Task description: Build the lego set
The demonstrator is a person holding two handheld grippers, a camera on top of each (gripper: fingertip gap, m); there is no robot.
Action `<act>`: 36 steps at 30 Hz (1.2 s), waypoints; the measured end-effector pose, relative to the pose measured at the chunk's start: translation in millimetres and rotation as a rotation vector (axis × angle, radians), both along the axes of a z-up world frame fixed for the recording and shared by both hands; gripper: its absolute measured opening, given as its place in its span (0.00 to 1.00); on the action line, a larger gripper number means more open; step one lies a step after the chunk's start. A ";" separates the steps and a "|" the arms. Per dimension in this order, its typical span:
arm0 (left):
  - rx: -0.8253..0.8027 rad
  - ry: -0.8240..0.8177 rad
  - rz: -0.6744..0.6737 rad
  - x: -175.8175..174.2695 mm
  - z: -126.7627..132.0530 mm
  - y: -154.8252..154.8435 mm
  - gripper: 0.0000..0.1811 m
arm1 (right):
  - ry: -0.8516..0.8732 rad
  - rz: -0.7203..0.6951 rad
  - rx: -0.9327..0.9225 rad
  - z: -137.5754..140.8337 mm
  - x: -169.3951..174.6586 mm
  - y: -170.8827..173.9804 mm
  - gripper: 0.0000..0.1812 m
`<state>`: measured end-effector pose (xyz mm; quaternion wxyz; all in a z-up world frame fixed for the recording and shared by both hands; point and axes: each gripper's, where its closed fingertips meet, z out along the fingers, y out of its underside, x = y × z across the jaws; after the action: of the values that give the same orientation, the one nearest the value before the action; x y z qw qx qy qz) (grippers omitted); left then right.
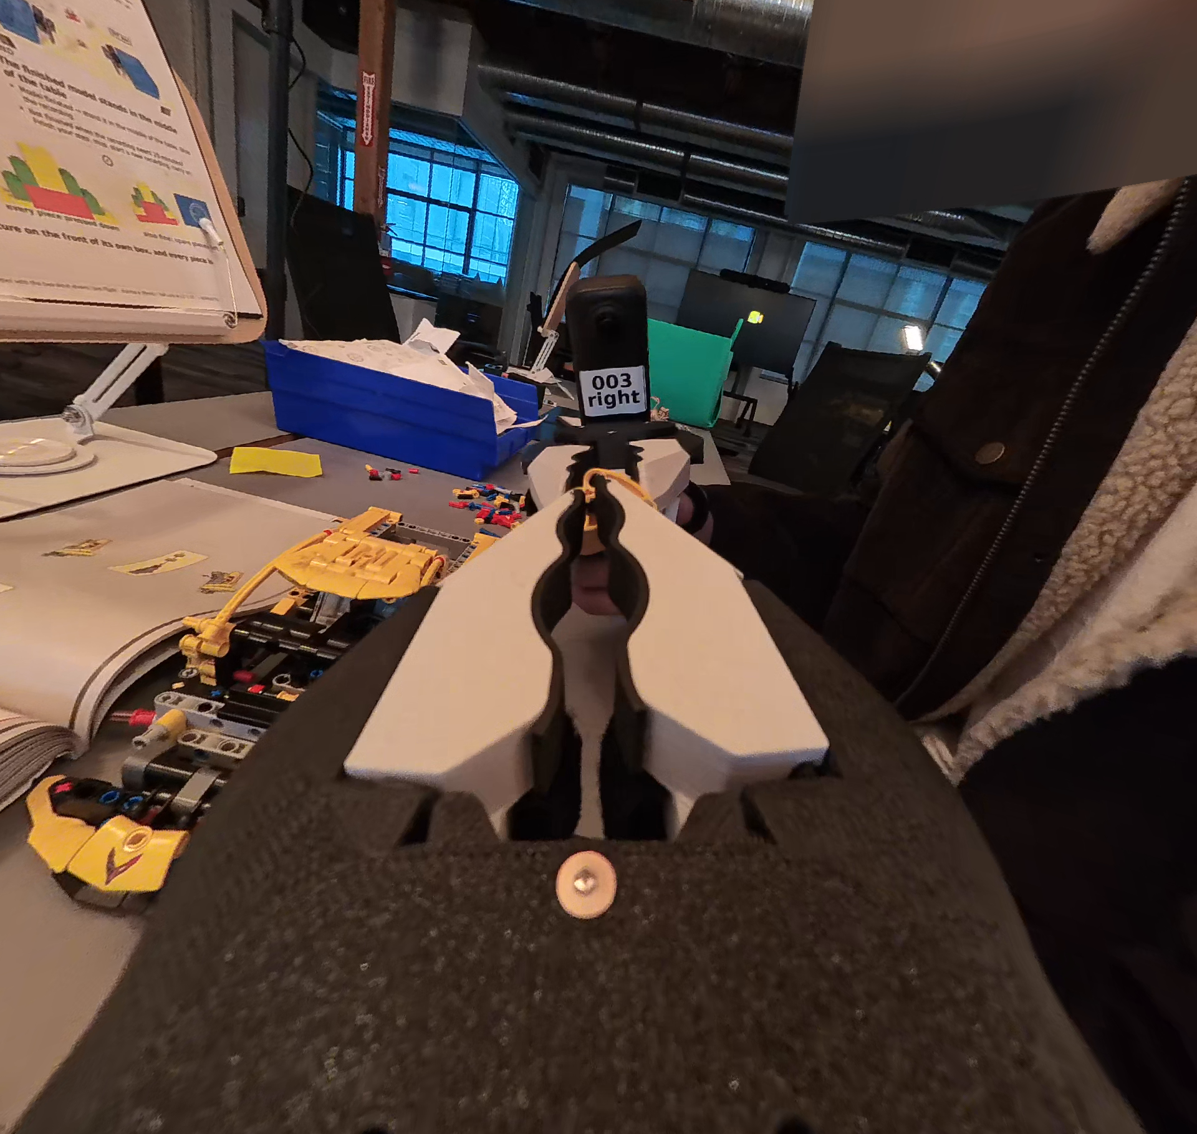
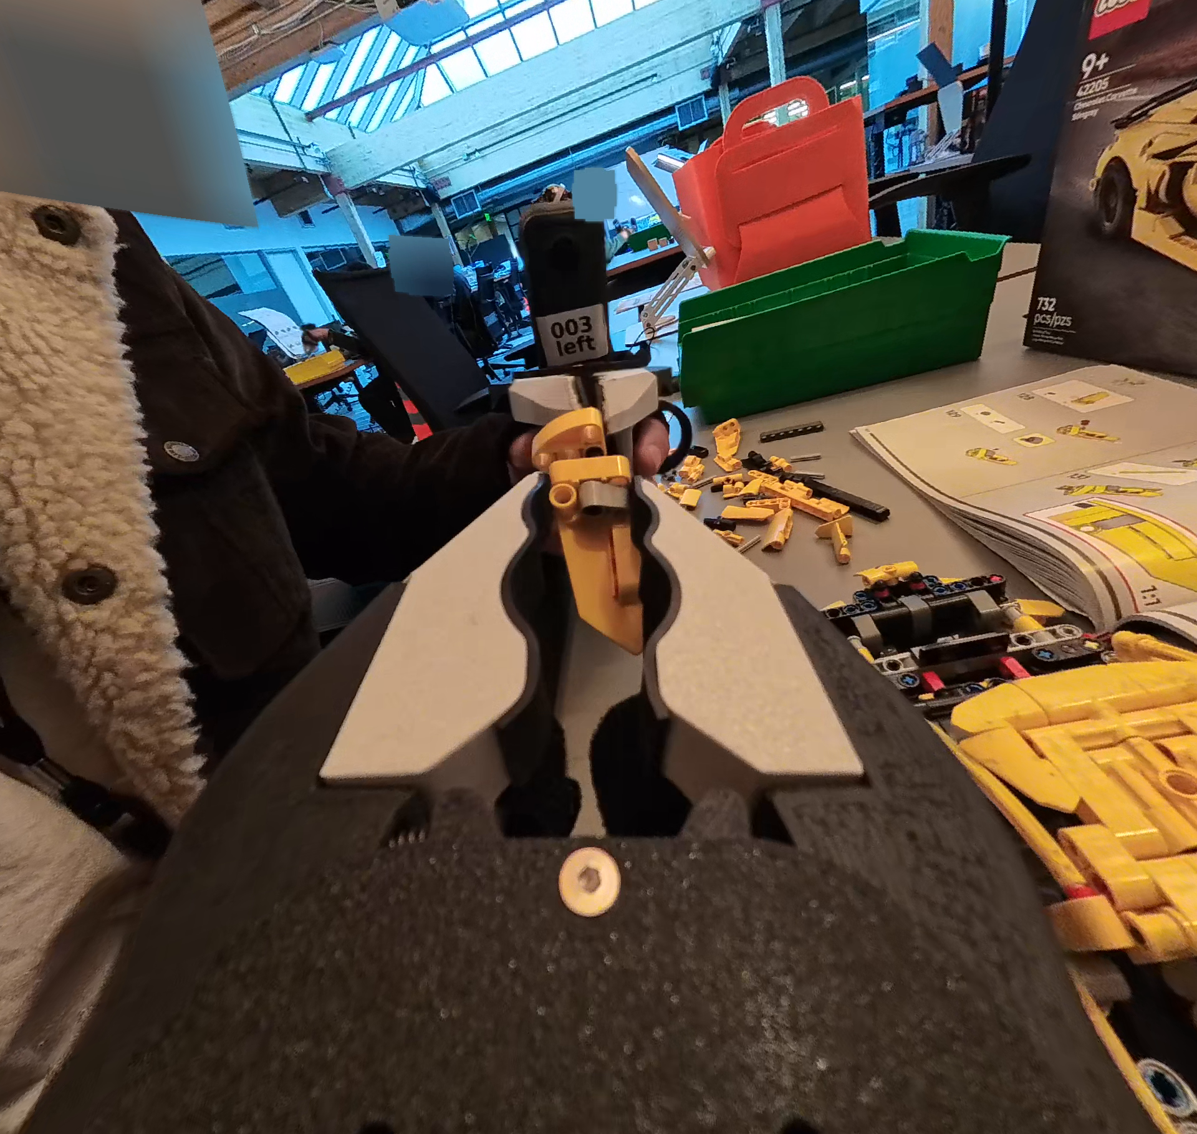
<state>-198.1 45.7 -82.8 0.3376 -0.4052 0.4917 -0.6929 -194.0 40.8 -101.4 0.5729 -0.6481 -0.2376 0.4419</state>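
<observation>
Grey table (image 2: pixel 920 520), boxed set (image 2: pixel 1120 151), right gripper (image 2: pixel 586 487) clamping yellow piece (image 2: pixel 599 539)

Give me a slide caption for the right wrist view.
Right gripper and left gripper hold a yellow sub-assembly between them above the table.

Two tongs (image 1: pixel 592 507), two bins (image 2: pixel 835 313), one booklet (image 2: pixel 1062 487).

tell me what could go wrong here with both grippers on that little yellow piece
1. The yellow sub-assembly is pinched in mid-air between the right gripper and the left gripper, tip to tip; pressing off-axis could pop its grey connector apart.
2. If it slips, it would likely drop toward the person's jacket, off the table.
3. The half-built yellow car sits right beside the grippers; a sideways swing could knock it.
</observation>
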 end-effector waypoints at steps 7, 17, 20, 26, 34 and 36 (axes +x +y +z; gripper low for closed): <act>0.018 0.009 0.008 1.3 -1.9 -0.7 0.02 | 0.011 0.001 -0.017 -0.9 2.5 0.6 0.13; 0.396 0.467 -0.060 -5.9 -105.8 -12.3 0.01 | -0.672 0.031 -0.123 -107.4 4.9 -8.5 0.13; 0.518 0.609 -0.112 -10.8 -140.2 -17.5 0.01 | -0.776 0.040 -0.179 -130.1 11.1 -10.1 0.13; 0.532 0.638 -0.155 -17.4 -146.6 -21.2 0.02 | -0.798 0.074 -0.217 -142.0 10.5 -14.8 0.13; 0.557 0.709 -0.202 -23.1 -158.9 -23.8 0.05 | -0.787 0.083 -0.228 -142.0 9.8 -16.0 0.13; 0.575 0.703 -0.201 -23.0 -159.4 -23.6 0.06 | -0.783 0.089 -0.228 -141.8 9.0 -16.9 0.13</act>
<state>-221.1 22.1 -242.2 0.1803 -0.4559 0.7851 -0.3785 -184.9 23.9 -243.2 0.3438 -0.8158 -0.4150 0.2097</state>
